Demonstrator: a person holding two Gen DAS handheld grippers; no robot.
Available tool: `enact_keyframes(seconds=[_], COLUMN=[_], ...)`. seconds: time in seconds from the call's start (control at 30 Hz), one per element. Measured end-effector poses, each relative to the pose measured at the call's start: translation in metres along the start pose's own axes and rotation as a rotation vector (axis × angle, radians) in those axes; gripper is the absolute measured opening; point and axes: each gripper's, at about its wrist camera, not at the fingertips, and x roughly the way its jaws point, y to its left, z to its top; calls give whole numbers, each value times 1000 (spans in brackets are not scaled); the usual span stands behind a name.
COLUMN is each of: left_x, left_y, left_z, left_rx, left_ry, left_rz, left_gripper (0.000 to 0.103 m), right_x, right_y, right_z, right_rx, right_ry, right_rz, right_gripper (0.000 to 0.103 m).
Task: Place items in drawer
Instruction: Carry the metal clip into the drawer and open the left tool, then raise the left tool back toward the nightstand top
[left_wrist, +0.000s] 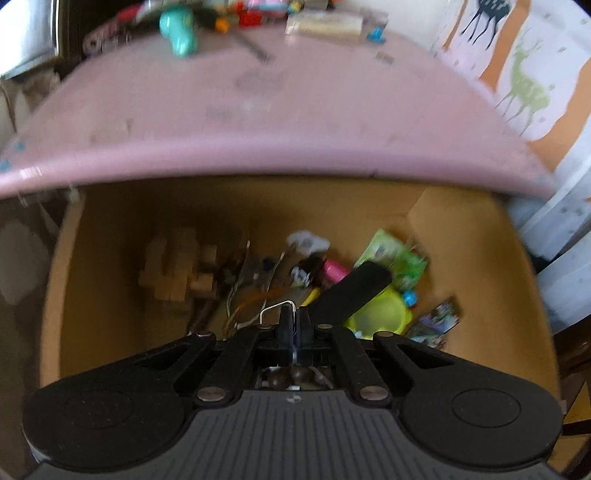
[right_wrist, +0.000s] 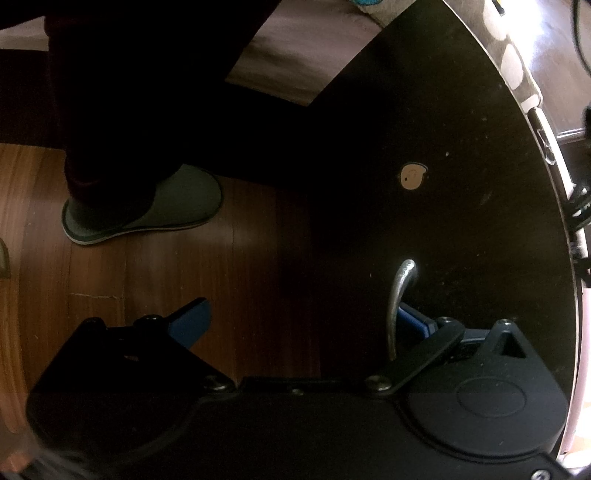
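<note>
The left wrist view looks steeply down along its own tool (left_wrist: 293, 321) into an open drawer (left_wrist: 110, 236), from close above it, so the drawer's tan floor and its jumble of things fill the middle of the picture. Beyond the drawer it takes in the pink worktop (left_wrist: 258, 122) from its near edge to the far clutter, and a wall (left_wrist: 535, 81) at the right. The right wrist view sits low and close to a dark cabinet front (right_wrist: 424, 129), facing along it, with a metal handle (right_wrist: 399, 295) just ahead of its tool (right_wrist: 295, 321) and wooden floor (right_wrist: 147, 277) on its left. The two views share no recognisable part of the scene.
</note>
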Motion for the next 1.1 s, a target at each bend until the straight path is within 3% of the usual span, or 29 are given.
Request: enact_keyframes(seconds=[0.23,0.3,0.33,0.37,0.8,0.97,1.1], left_x=[12,15,17,18,-44,-71,-77], left_y=[5,6,7,8,4,-3,-9], left_z=[-5,-6,-7,-8,14,35,69], left_rx=[-11,-14,-16,-17,-4,20,85], left_ry=[4,5,5,6,-91,-202,-301], left_rz=[14,18,20,22,-19,-31,7], left_gripper=[3,27,54,63,63,63,63], right_x=[-1,-2,-2,-2,-3,-3,-3], right_y=[0,0,0,0,0,0,0], right_z=[-1,0,0,0,-3,-3,-3], right_rx=[-6,-6,-6,-6,-6,-4,-1], right_ry=[-5,-6,-6,-6,-10,-10,-10], right_rz=[0,0,0,0,0,1,0], right_gripper=[103,103,103,103,103,103,103])
